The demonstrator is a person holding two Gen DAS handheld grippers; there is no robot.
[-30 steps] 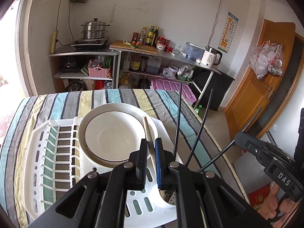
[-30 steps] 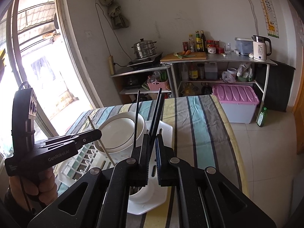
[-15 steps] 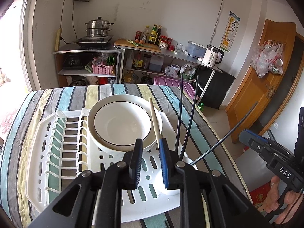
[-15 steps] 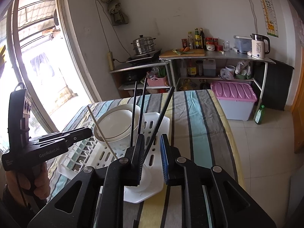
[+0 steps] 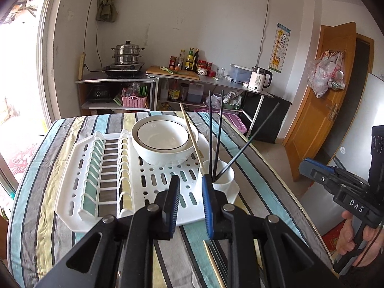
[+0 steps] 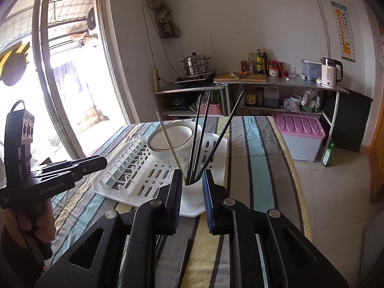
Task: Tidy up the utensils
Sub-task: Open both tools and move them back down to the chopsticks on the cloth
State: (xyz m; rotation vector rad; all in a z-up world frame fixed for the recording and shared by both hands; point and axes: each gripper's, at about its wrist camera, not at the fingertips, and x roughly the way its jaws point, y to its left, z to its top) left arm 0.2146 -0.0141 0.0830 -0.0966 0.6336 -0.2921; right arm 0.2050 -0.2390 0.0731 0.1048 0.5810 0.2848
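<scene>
A white drying rack lies on the striped table. Its white utensil cup holds three black chopsticks and one wooden chopstick, all standing upright. A white bowl sits in the rack behind the cup. My left gripper is open and empty, just in front of the cup. My right gripper is open and empty, close to the cup. Each gripper also shows in the other's view.
The striped tablecloth covers the table, whose right edge drops to a tiled floor. Metal shelves with a steamer pot, bottles and a kettle stand by the back wall. A pink-lidded bin sits on the floor.
Both grippers opened, let go of their chopsticks into the cup, and drew back from the rack. The wooden and black chopsticks now stand free in the cup.
</scene>
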